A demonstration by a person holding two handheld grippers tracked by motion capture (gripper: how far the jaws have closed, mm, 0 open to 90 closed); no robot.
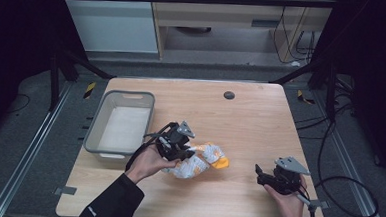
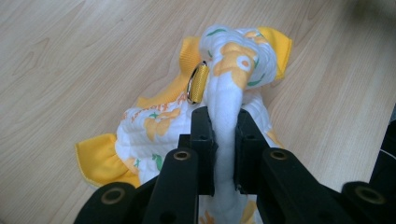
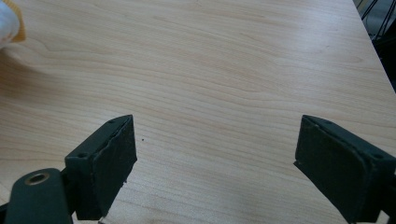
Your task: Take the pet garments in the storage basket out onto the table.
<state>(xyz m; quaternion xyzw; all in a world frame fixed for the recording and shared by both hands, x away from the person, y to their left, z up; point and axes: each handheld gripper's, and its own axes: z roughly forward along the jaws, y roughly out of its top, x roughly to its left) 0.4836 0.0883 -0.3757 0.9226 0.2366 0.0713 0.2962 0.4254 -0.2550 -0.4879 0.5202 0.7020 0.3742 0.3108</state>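
Quilted yellow-white garment [image 2: 224, 93] pinched in left tongs [image 2: 226, 144]

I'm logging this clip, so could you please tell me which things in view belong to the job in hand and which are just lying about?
In use:
- left gripper, shut on the yellow-and-white garment
- grey bin, probably its destination

Idle:
- right gripper, open over bare table
- cables on the floor

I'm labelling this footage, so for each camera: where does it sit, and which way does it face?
High view: above the person's side, facing forward and down on the table; forearms, left hand-held gripper, right hand-held gripper.
Left gripper view: on the left hand-held gripper, looking along jaws clamped on the yellow-and-white garment.
Right gripper view: on the right hand-held gripper, facing bare wood between spread jaws.
Shared: the garment shows in the high and left gripper views.
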